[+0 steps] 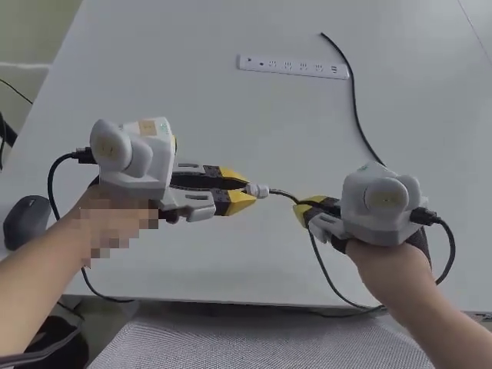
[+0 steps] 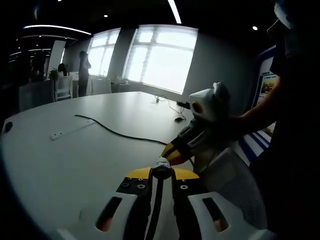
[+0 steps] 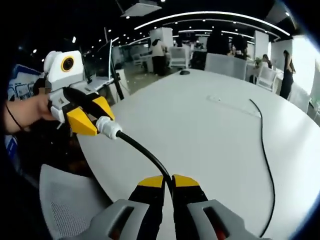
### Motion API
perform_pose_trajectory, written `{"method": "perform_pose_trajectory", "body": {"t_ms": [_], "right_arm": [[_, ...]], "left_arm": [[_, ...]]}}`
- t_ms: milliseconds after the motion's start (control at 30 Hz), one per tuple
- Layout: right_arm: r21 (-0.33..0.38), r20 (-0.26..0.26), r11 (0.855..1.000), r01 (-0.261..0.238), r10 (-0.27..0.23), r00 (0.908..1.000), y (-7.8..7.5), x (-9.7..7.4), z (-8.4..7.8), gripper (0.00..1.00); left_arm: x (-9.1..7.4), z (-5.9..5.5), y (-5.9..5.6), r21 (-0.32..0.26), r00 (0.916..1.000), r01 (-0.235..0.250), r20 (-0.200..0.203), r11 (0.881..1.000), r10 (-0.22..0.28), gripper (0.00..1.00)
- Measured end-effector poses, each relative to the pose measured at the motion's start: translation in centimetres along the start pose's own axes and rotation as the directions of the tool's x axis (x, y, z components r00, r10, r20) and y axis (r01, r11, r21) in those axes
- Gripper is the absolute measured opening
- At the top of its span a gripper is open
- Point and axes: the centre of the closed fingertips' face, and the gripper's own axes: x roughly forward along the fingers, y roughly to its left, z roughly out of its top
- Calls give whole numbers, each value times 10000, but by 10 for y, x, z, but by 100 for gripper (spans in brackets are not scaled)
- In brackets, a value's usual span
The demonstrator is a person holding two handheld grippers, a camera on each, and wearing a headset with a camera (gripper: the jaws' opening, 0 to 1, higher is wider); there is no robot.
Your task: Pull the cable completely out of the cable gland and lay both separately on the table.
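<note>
My left gripper is shut on a white cable gland, held above the white table. The gland sits pinched between my yellow-tipped jaws in the left gripper view. A black cable runs out of the gland to my right gripper, which is shut on it. In the right gripper view the cable arcs from the gland down into my jaws. The two grippers face each other, a short span of cable apart.
A white power strip lies far back on the table, its black cord running toward the right. A dark mouse sits at the left edge. A grey chair stands below the front edge. People stand in the background.
</note>
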Motion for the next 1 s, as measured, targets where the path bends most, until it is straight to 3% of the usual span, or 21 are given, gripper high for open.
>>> {"method": "perform_pose_trajectory", "body": {"t_ms": [200, 333, 400, 533, 733, 933, 1000], "right_arm": [[1541, -196, 9880, -49, 80, 9998, -6, 3, -13, 0], [2025, -315, 9792, 119, -56, 9995, -12, 5, -20, 0], [2656, -444, 9640, 145, -28, 9990, -14, 5, -25, 0], [2790, -538, 9599, 260, -115, 9985, -18, 5, -30, 0], [3906, -585, 9201, 284, -59, 9983, -21, 6, -37, 0], [4159, -579, 9090, 265, -26, 9983, -18, 6, -37, 1], [4111, -509, 9112, 254, -49, 9987, -17, 6, -37, 1]], "left_arm": [[0, -1, 0, -18, 10000, -13, -17, 10000, 13, 15], [1, -1, 0, -28, 10000, -15, -15, 10000, 15, 15], [0, -1, 0, -47, 10000, -24, 1, 10000, 24, 15], [0, -2, 0, -25, 10000, -26, -36, 10000, 26, 15], [0, -2, -1, -26, 10000, -32, -25, 10000, 32, 15], [0, -2, -1, -15, 10000, -37, -5, 10000, 37, 15], [0, -2, 0, 10, 10000, -49, -15, 10000, 49, 15]]}}
